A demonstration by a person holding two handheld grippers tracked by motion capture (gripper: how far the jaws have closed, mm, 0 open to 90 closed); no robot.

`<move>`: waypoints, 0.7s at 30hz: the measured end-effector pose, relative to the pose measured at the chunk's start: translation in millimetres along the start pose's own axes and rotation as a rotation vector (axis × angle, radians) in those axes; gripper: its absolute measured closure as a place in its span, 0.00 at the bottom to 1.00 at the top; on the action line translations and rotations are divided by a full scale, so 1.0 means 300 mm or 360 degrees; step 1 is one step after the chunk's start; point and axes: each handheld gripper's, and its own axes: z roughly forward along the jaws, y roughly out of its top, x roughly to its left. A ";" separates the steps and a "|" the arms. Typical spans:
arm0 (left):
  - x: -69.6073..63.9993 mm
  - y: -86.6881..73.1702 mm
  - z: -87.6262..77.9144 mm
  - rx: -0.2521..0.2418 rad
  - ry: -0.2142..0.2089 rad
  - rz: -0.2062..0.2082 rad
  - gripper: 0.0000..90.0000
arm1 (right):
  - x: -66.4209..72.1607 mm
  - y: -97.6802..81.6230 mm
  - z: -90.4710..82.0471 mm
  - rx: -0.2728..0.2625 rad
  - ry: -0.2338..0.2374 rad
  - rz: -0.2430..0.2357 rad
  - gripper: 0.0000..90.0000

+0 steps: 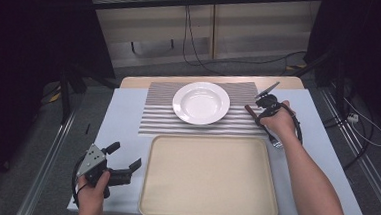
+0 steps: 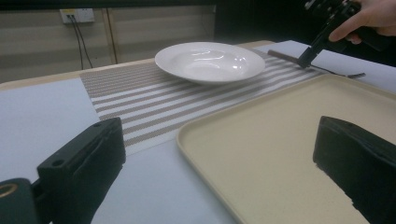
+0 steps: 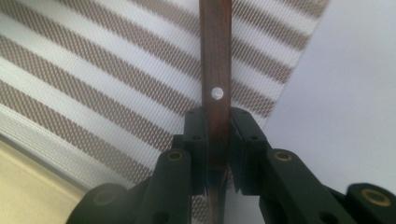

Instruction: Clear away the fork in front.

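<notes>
jaws of right gripper (image 3: 217,154) clamp fork handle (image 3: 215,70) at placemat (image 3: 116,84) edge; left gripper (image 2: 215,172) jaws agape.

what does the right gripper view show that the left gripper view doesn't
Right gripper view alone: the right hand-held gripper seen close up, shut on a brown wooden handle with a metal rivet.

Left gripper view alone: the white plate, the beige tray, and the left hand-held gripper with jaws wide apart and nothing between them.

Both: the striped placemat and the pale table surface, with the utensil lying at the placemat's edge.
</notes>
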 end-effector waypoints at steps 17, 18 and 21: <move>-0.007 0.006 -0.002 -0.0017 0.0000 0.0007 0.03 | -0.010 -0.125 -0.162 -0.0723 0.0110 0.0158 0.87; -0.008 0.007 -0.002 -0.0020 -0.0004 0.0016 0.03 | -0.006 -0.132 -0.168 -0.0757 0.0118 0.0160 0.87; -0.015 0.011 0.003 -0.0018 -0.0012 0.0028 0.03 | 0.027 -0.156 -0.201 -0.0885 0.0146 0.0113 0.87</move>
